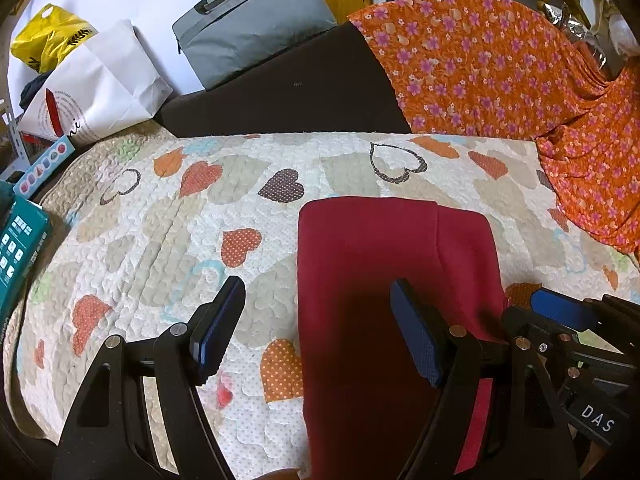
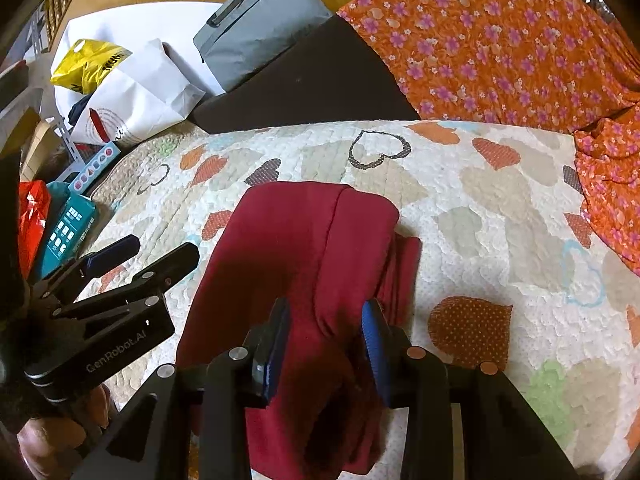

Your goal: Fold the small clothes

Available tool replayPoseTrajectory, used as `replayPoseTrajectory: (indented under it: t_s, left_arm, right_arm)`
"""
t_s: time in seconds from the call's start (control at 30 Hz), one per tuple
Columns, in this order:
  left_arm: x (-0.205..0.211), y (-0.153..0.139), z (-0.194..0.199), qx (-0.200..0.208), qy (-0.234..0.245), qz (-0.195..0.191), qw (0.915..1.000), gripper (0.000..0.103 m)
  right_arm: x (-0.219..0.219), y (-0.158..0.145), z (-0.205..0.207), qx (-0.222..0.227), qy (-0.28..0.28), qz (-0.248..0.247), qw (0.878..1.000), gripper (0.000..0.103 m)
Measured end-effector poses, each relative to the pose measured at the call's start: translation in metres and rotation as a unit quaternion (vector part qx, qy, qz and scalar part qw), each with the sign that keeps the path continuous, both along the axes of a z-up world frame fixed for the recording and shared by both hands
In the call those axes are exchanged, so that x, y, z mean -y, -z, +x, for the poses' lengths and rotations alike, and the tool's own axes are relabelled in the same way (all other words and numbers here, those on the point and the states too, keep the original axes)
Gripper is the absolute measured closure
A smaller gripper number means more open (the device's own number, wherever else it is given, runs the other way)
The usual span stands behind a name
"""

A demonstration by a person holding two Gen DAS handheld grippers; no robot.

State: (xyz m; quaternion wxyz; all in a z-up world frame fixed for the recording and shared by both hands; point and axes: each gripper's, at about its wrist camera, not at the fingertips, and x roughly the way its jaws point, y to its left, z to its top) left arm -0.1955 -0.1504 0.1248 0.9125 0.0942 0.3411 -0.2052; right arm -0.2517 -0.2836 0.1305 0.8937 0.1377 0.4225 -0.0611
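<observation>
The jaws of the left gripper [image 1: 316,330] stood wide apart with nothing between the blue pads; its left finger hung over the bare quilt and its right finger over the near left part of the dark red folded knit garment [image 1: 384,280]. From the right wrist view, the jaws of the right gripper [image 2: 326,344] stood partly closed, with a bunched, raised fold of the same garment [image 2: 312,256] between the two blue pads. Whether the pads actually pinched the cloth or only flanked it could not be told.

The garment lay on the cream quilted bedspread printed with orange, brown and beige hearts [image 1: 168,216], folded into a long strip running away from both cameras, its far end squared off and a second layer showing along its right edge. The left gripper [image 2: 116,276] appeared at the garment's left side in the right wrist view, just beside the cloth, with a hand [image 2: 52,436] wrapped around its handle.

Beyond the bedspread an orange fabric with purple flowers [image 1: 500,64] draped across the right side. A grey zipped laptop sleeve [image 1: 252,20] leaned against a dark cushion, and a white paper bag [image 1: 100,84] and a yellow plastic bag [image 1: 48,36] sat at the left. A teal cardboard box [image 1: 16,252] lay at the bedspread's left edge.
</observation>
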Motion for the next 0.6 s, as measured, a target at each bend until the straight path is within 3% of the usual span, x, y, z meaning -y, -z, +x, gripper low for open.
replayPoseTrajectory:
  t_s: [0.6]
  left_arm:
    - [0.0013, 0.0029, 0.0051, -0.014, 0.005, -0.003, 0.9999, 0.027]
  right_arm:
    - [-0.0019, 0.0063, 0.0019, -0.011, 0.004, 0.007, 1.000, 0.067]
